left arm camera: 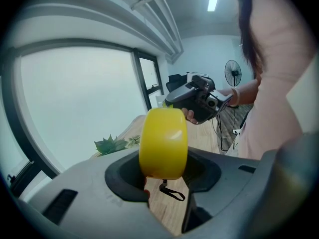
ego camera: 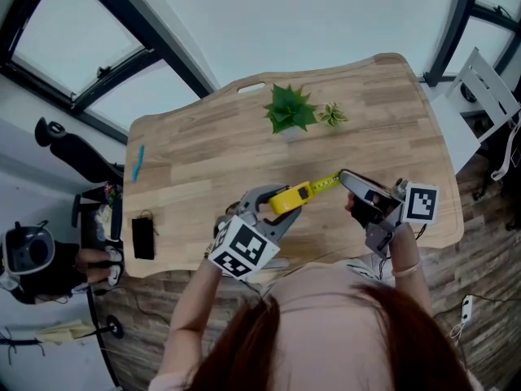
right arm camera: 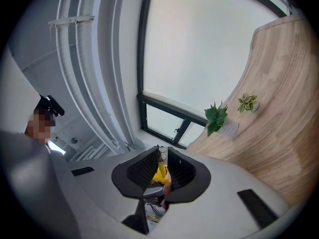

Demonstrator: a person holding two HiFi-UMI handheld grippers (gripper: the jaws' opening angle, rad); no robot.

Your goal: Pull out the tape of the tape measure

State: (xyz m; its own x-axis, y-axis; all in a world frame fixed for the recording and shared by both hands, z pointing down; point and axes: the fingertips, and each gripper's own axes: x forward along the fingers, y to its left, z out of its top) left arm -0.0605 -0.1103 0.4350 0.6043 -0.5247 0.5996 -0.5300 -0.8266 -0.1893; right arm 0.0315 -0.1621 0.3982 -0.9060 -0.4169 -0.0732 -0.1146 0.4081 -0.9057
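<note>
Over the worktop (ego camera: 195, 157) near the potted plant (ego camera: 289, 110), left gripper (left arm camera: 167, 172) fingers clamp the yellow tape measure (left arm camera: 163, 142); right gripper (right arm camera: 160, 158) fingers pinch its tape (ego camera: 326, 183).

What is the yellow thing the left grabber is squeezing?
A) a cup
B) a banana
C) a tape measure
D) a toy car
C: the left gripper is clamped on a round yellow tape measure, and its yellow tape stretches across to the right gripper, which pinches the end.
</note>
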